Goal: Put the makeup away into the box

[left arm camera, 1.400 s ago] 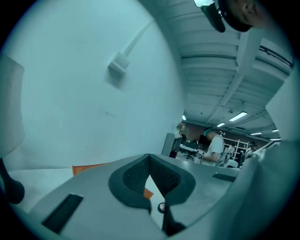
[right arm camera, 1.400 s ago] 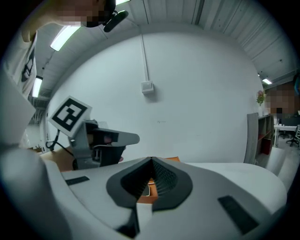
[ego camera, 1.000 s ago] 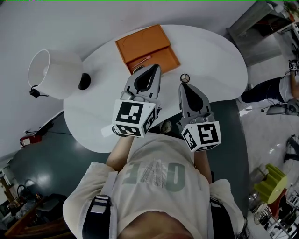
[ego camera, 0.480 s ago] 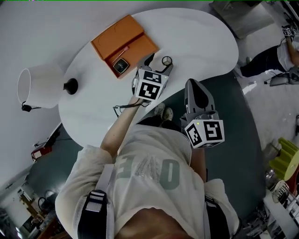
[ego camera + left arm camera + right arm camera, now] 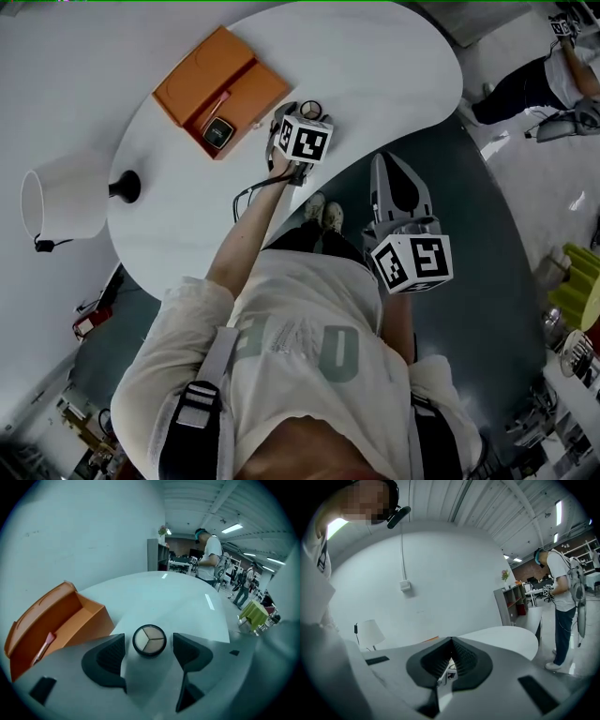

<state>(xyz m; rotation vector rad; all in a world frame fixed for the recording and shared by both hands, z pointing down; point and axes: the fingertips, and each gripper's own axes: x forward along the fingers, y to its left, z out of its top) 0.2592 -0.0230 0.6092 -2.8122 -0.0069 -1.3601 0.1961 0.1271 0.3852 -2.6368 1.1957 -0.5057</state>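
A round compact (image 5: 149,640) with a three-part palette lies on the white table (image 5: 375,66), seen small in the head view as the compact (image 5: 310,107). My left gripper (image 5: 148,645) points down at it with its jaws opening; the compact sits between the fingers, untouched. Left of it the orange box (image 5: 61,616) stands open; the same box (image 5: 192,75) holds a pink stick (image 5: 217,101) and a dark square compact (image 5: 218,133). My right gripper (image 5: 384,161) hangs off the table's edge, shut and empty; in its own view the right gripper (image 5: 451,640) has its jaws pressed together.
A white lamp (image 5: 61,197) stands on the table's left end. Below the table edge lies a dark floor mat (image 5: 487,234), with my shoes (image 5: 323,214) on it. Another person (image 5: 211,555) stands far off, by shelves.
The left gripper left the box, sank to the table and opened around the round compact. A square compact now shows in the box. The right gripper drew back off the table.
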